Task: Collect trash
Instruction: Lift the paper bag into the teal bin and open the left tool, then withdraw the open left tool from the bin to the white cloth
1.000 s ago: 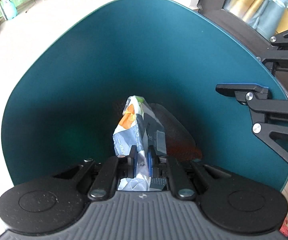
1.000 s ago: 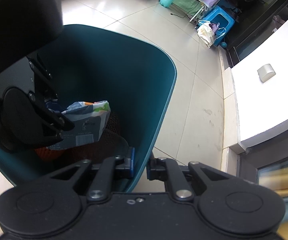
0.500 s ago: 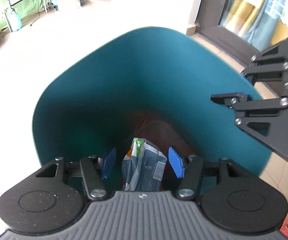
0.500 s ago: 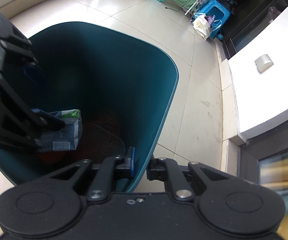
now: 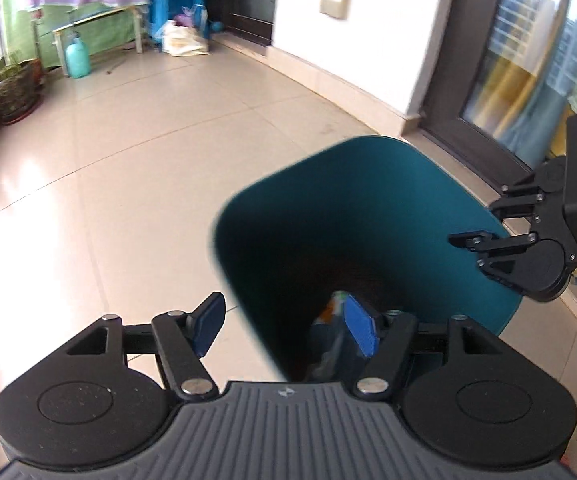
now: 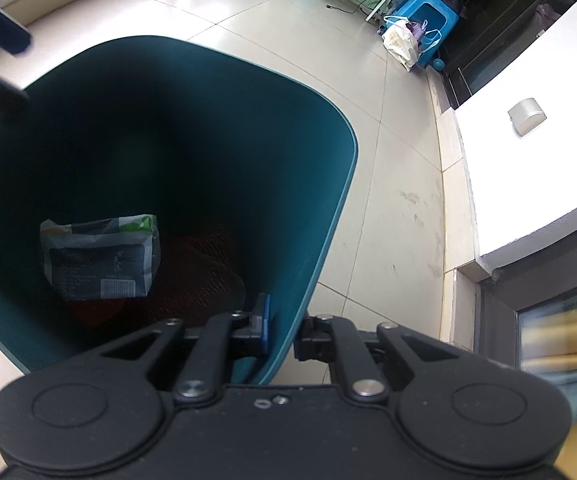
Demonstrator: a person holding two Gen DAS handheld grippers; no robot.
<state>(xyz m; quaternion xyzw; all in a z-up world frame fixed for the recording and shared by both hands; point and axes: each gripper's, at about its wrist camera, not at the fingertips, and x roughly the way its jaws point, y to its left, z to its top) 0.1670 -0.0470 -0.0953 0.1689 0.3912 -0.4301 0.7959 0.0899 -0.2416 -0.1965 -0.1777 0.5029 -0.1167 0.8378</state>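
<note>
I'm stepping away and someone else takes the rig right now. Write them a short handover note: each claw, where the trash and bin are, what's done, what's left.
Left claw: open and empty; its jaws have just been opening, nothing between them, above the bin's near edge.
Right claw: shut on the teal bin, clamping its rim wall, one finger inside, one outside.
Snack wrapper: inside the bin, resting on dark reddish trash at the bottom.
Done: wrapper dropped in.
Left: no other trash shows on the floor in either view; look around before letting go of the bin.

The left tool (image 5: 284,326), angled downward, has just been opening and holds nothing, while the right tool (image 6: 284,330) stays pinched nearly closed.
</note>
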